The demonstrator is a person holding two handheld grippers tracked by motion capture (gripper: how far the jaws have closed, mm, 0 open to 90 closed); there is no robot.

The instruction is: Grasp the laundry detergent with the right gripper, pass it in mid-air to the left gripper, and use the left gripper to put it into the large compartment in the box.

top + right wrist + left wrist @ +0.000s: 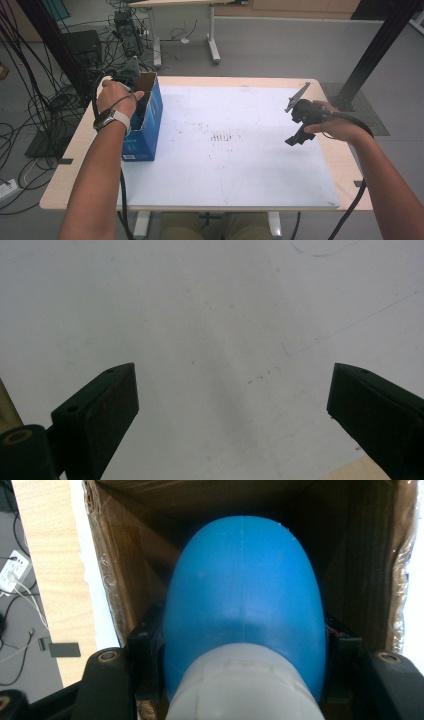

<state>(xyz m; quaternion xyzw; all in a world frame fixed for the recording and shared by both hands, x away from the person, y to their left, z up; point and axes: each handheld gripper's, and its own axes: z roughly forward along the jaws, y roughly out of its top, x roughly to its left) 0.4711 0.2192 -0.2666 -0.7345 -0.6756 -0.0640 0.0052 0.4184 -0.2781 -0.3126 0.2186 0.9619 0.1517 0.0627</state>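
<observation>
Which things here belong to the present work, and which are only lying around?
In the work:
- left gripper, shut on the blue and white object
- open cardboard box

Lying about:
- right gripper, open and holding nothing
- white board
- floor cables

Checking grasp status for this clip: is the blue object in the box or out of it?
In: the blue object, clamped by the left gripper, sits between the cardboard box walls.

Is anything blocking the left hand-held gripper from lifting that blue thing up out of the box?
Nothing visible does. The left hand-held gripper is shut on the blue object inside the open-topped cardboard box. The box walls stand close around the object's sides, but its top is open, so a straight lift looks unobstructed.
</observation>
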